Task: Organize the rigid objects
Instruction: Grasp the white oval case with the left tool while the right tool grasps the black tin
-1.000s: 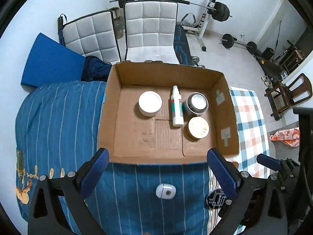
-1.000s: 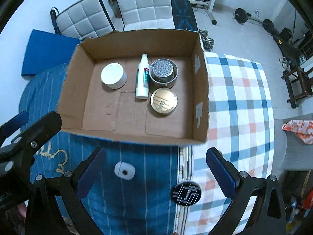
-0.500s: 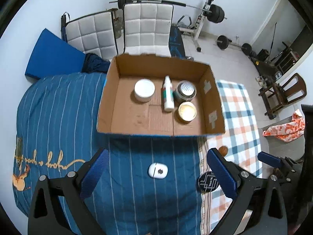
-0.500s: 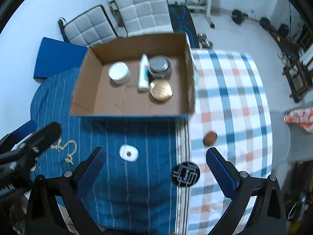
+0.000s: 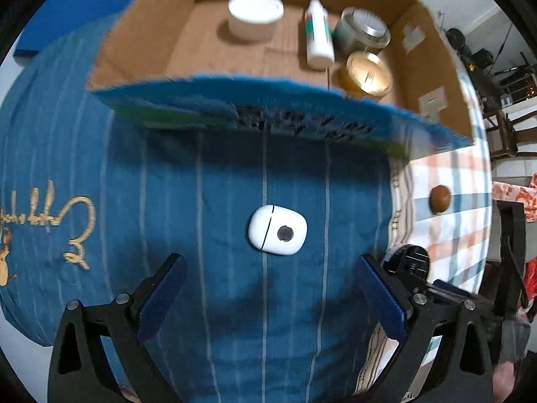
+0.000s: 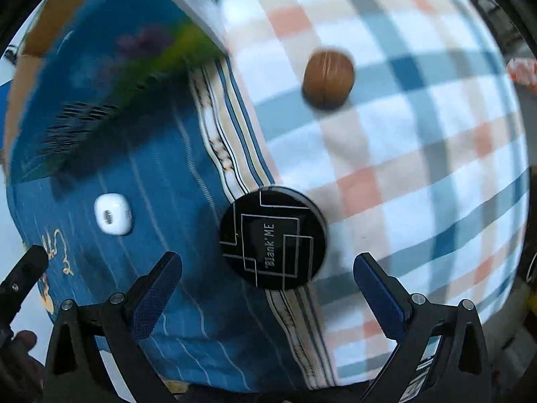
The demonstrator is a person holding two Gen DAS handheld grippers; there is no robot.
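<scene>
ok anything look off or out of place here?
Nothing damaged or spilled. Three items lie outside the cardboard box: white case on the blue cloth, black round compact on the cloth seam, brown nut-like object on the plaid. Inside the box, the white bottle lies on its side.

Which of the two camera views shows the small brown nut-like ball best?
The right wrist view: the small brown nut-like ball looks large there on the checked cloth, its seam visible though blurred. In the left wrist view it is tiny, near the right edge.
</scene>
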